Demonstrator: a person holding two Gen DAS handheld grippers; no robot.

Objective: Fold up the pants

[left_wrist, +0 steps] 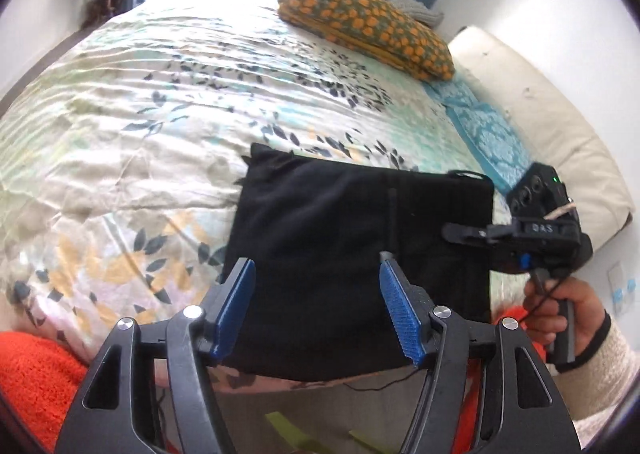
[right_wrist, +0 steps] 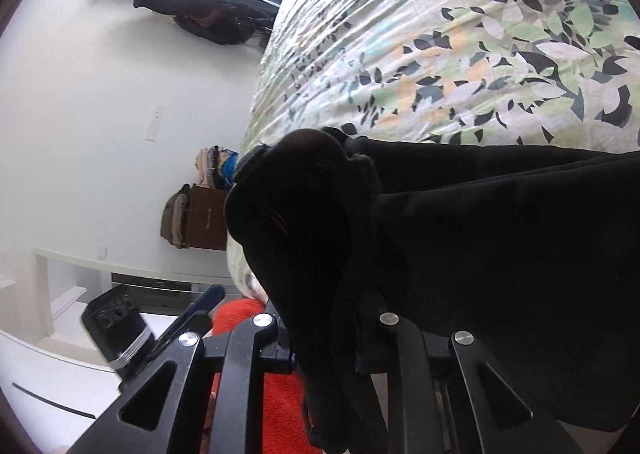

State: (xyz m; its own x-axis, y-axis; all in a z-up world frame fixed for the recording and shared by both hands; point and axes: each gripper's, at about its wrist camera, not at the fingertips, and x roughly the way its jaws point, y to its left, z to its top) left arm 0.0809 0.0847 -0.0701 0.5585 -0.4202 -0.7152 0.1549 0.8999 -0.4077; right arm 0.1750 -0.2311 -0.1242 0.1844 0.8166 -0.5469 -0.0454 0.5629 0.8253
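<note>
Black pants (left_wrist: pixel 344 238) lie folded into a rectangle on the leaf-print bedspread (left_wrist: pixel 160 102), near the bed's front edge. My left gripper (left_wrist: pixel 316 274) is open, its blue pads (left_wrist: pixel 394 294) spread over the near edge of the pants, holding nothing. My right gripper (left_wrist: pixel 464 234) reaches in from the right and its fingers lie shut on the right edge of the pants. In the right wrist view a bunched black fold of the pants (right_wrist: pixel 312 222) fills the space between the fingers and hides them.
An orange-spotted pillow (left_wrist: pixel 368 26) and a teal patterned cloth (left_wrist: pixel 488 130) lie at the far right of the bed. A cream cushion (left_wrist: pixel 552 126) runs along the right side. Orange fabric (left_wrist: pixel 36 374) sits at the front. A brown cabinet (right_wrist: pixel 208 218) stands by the wall.
</note>
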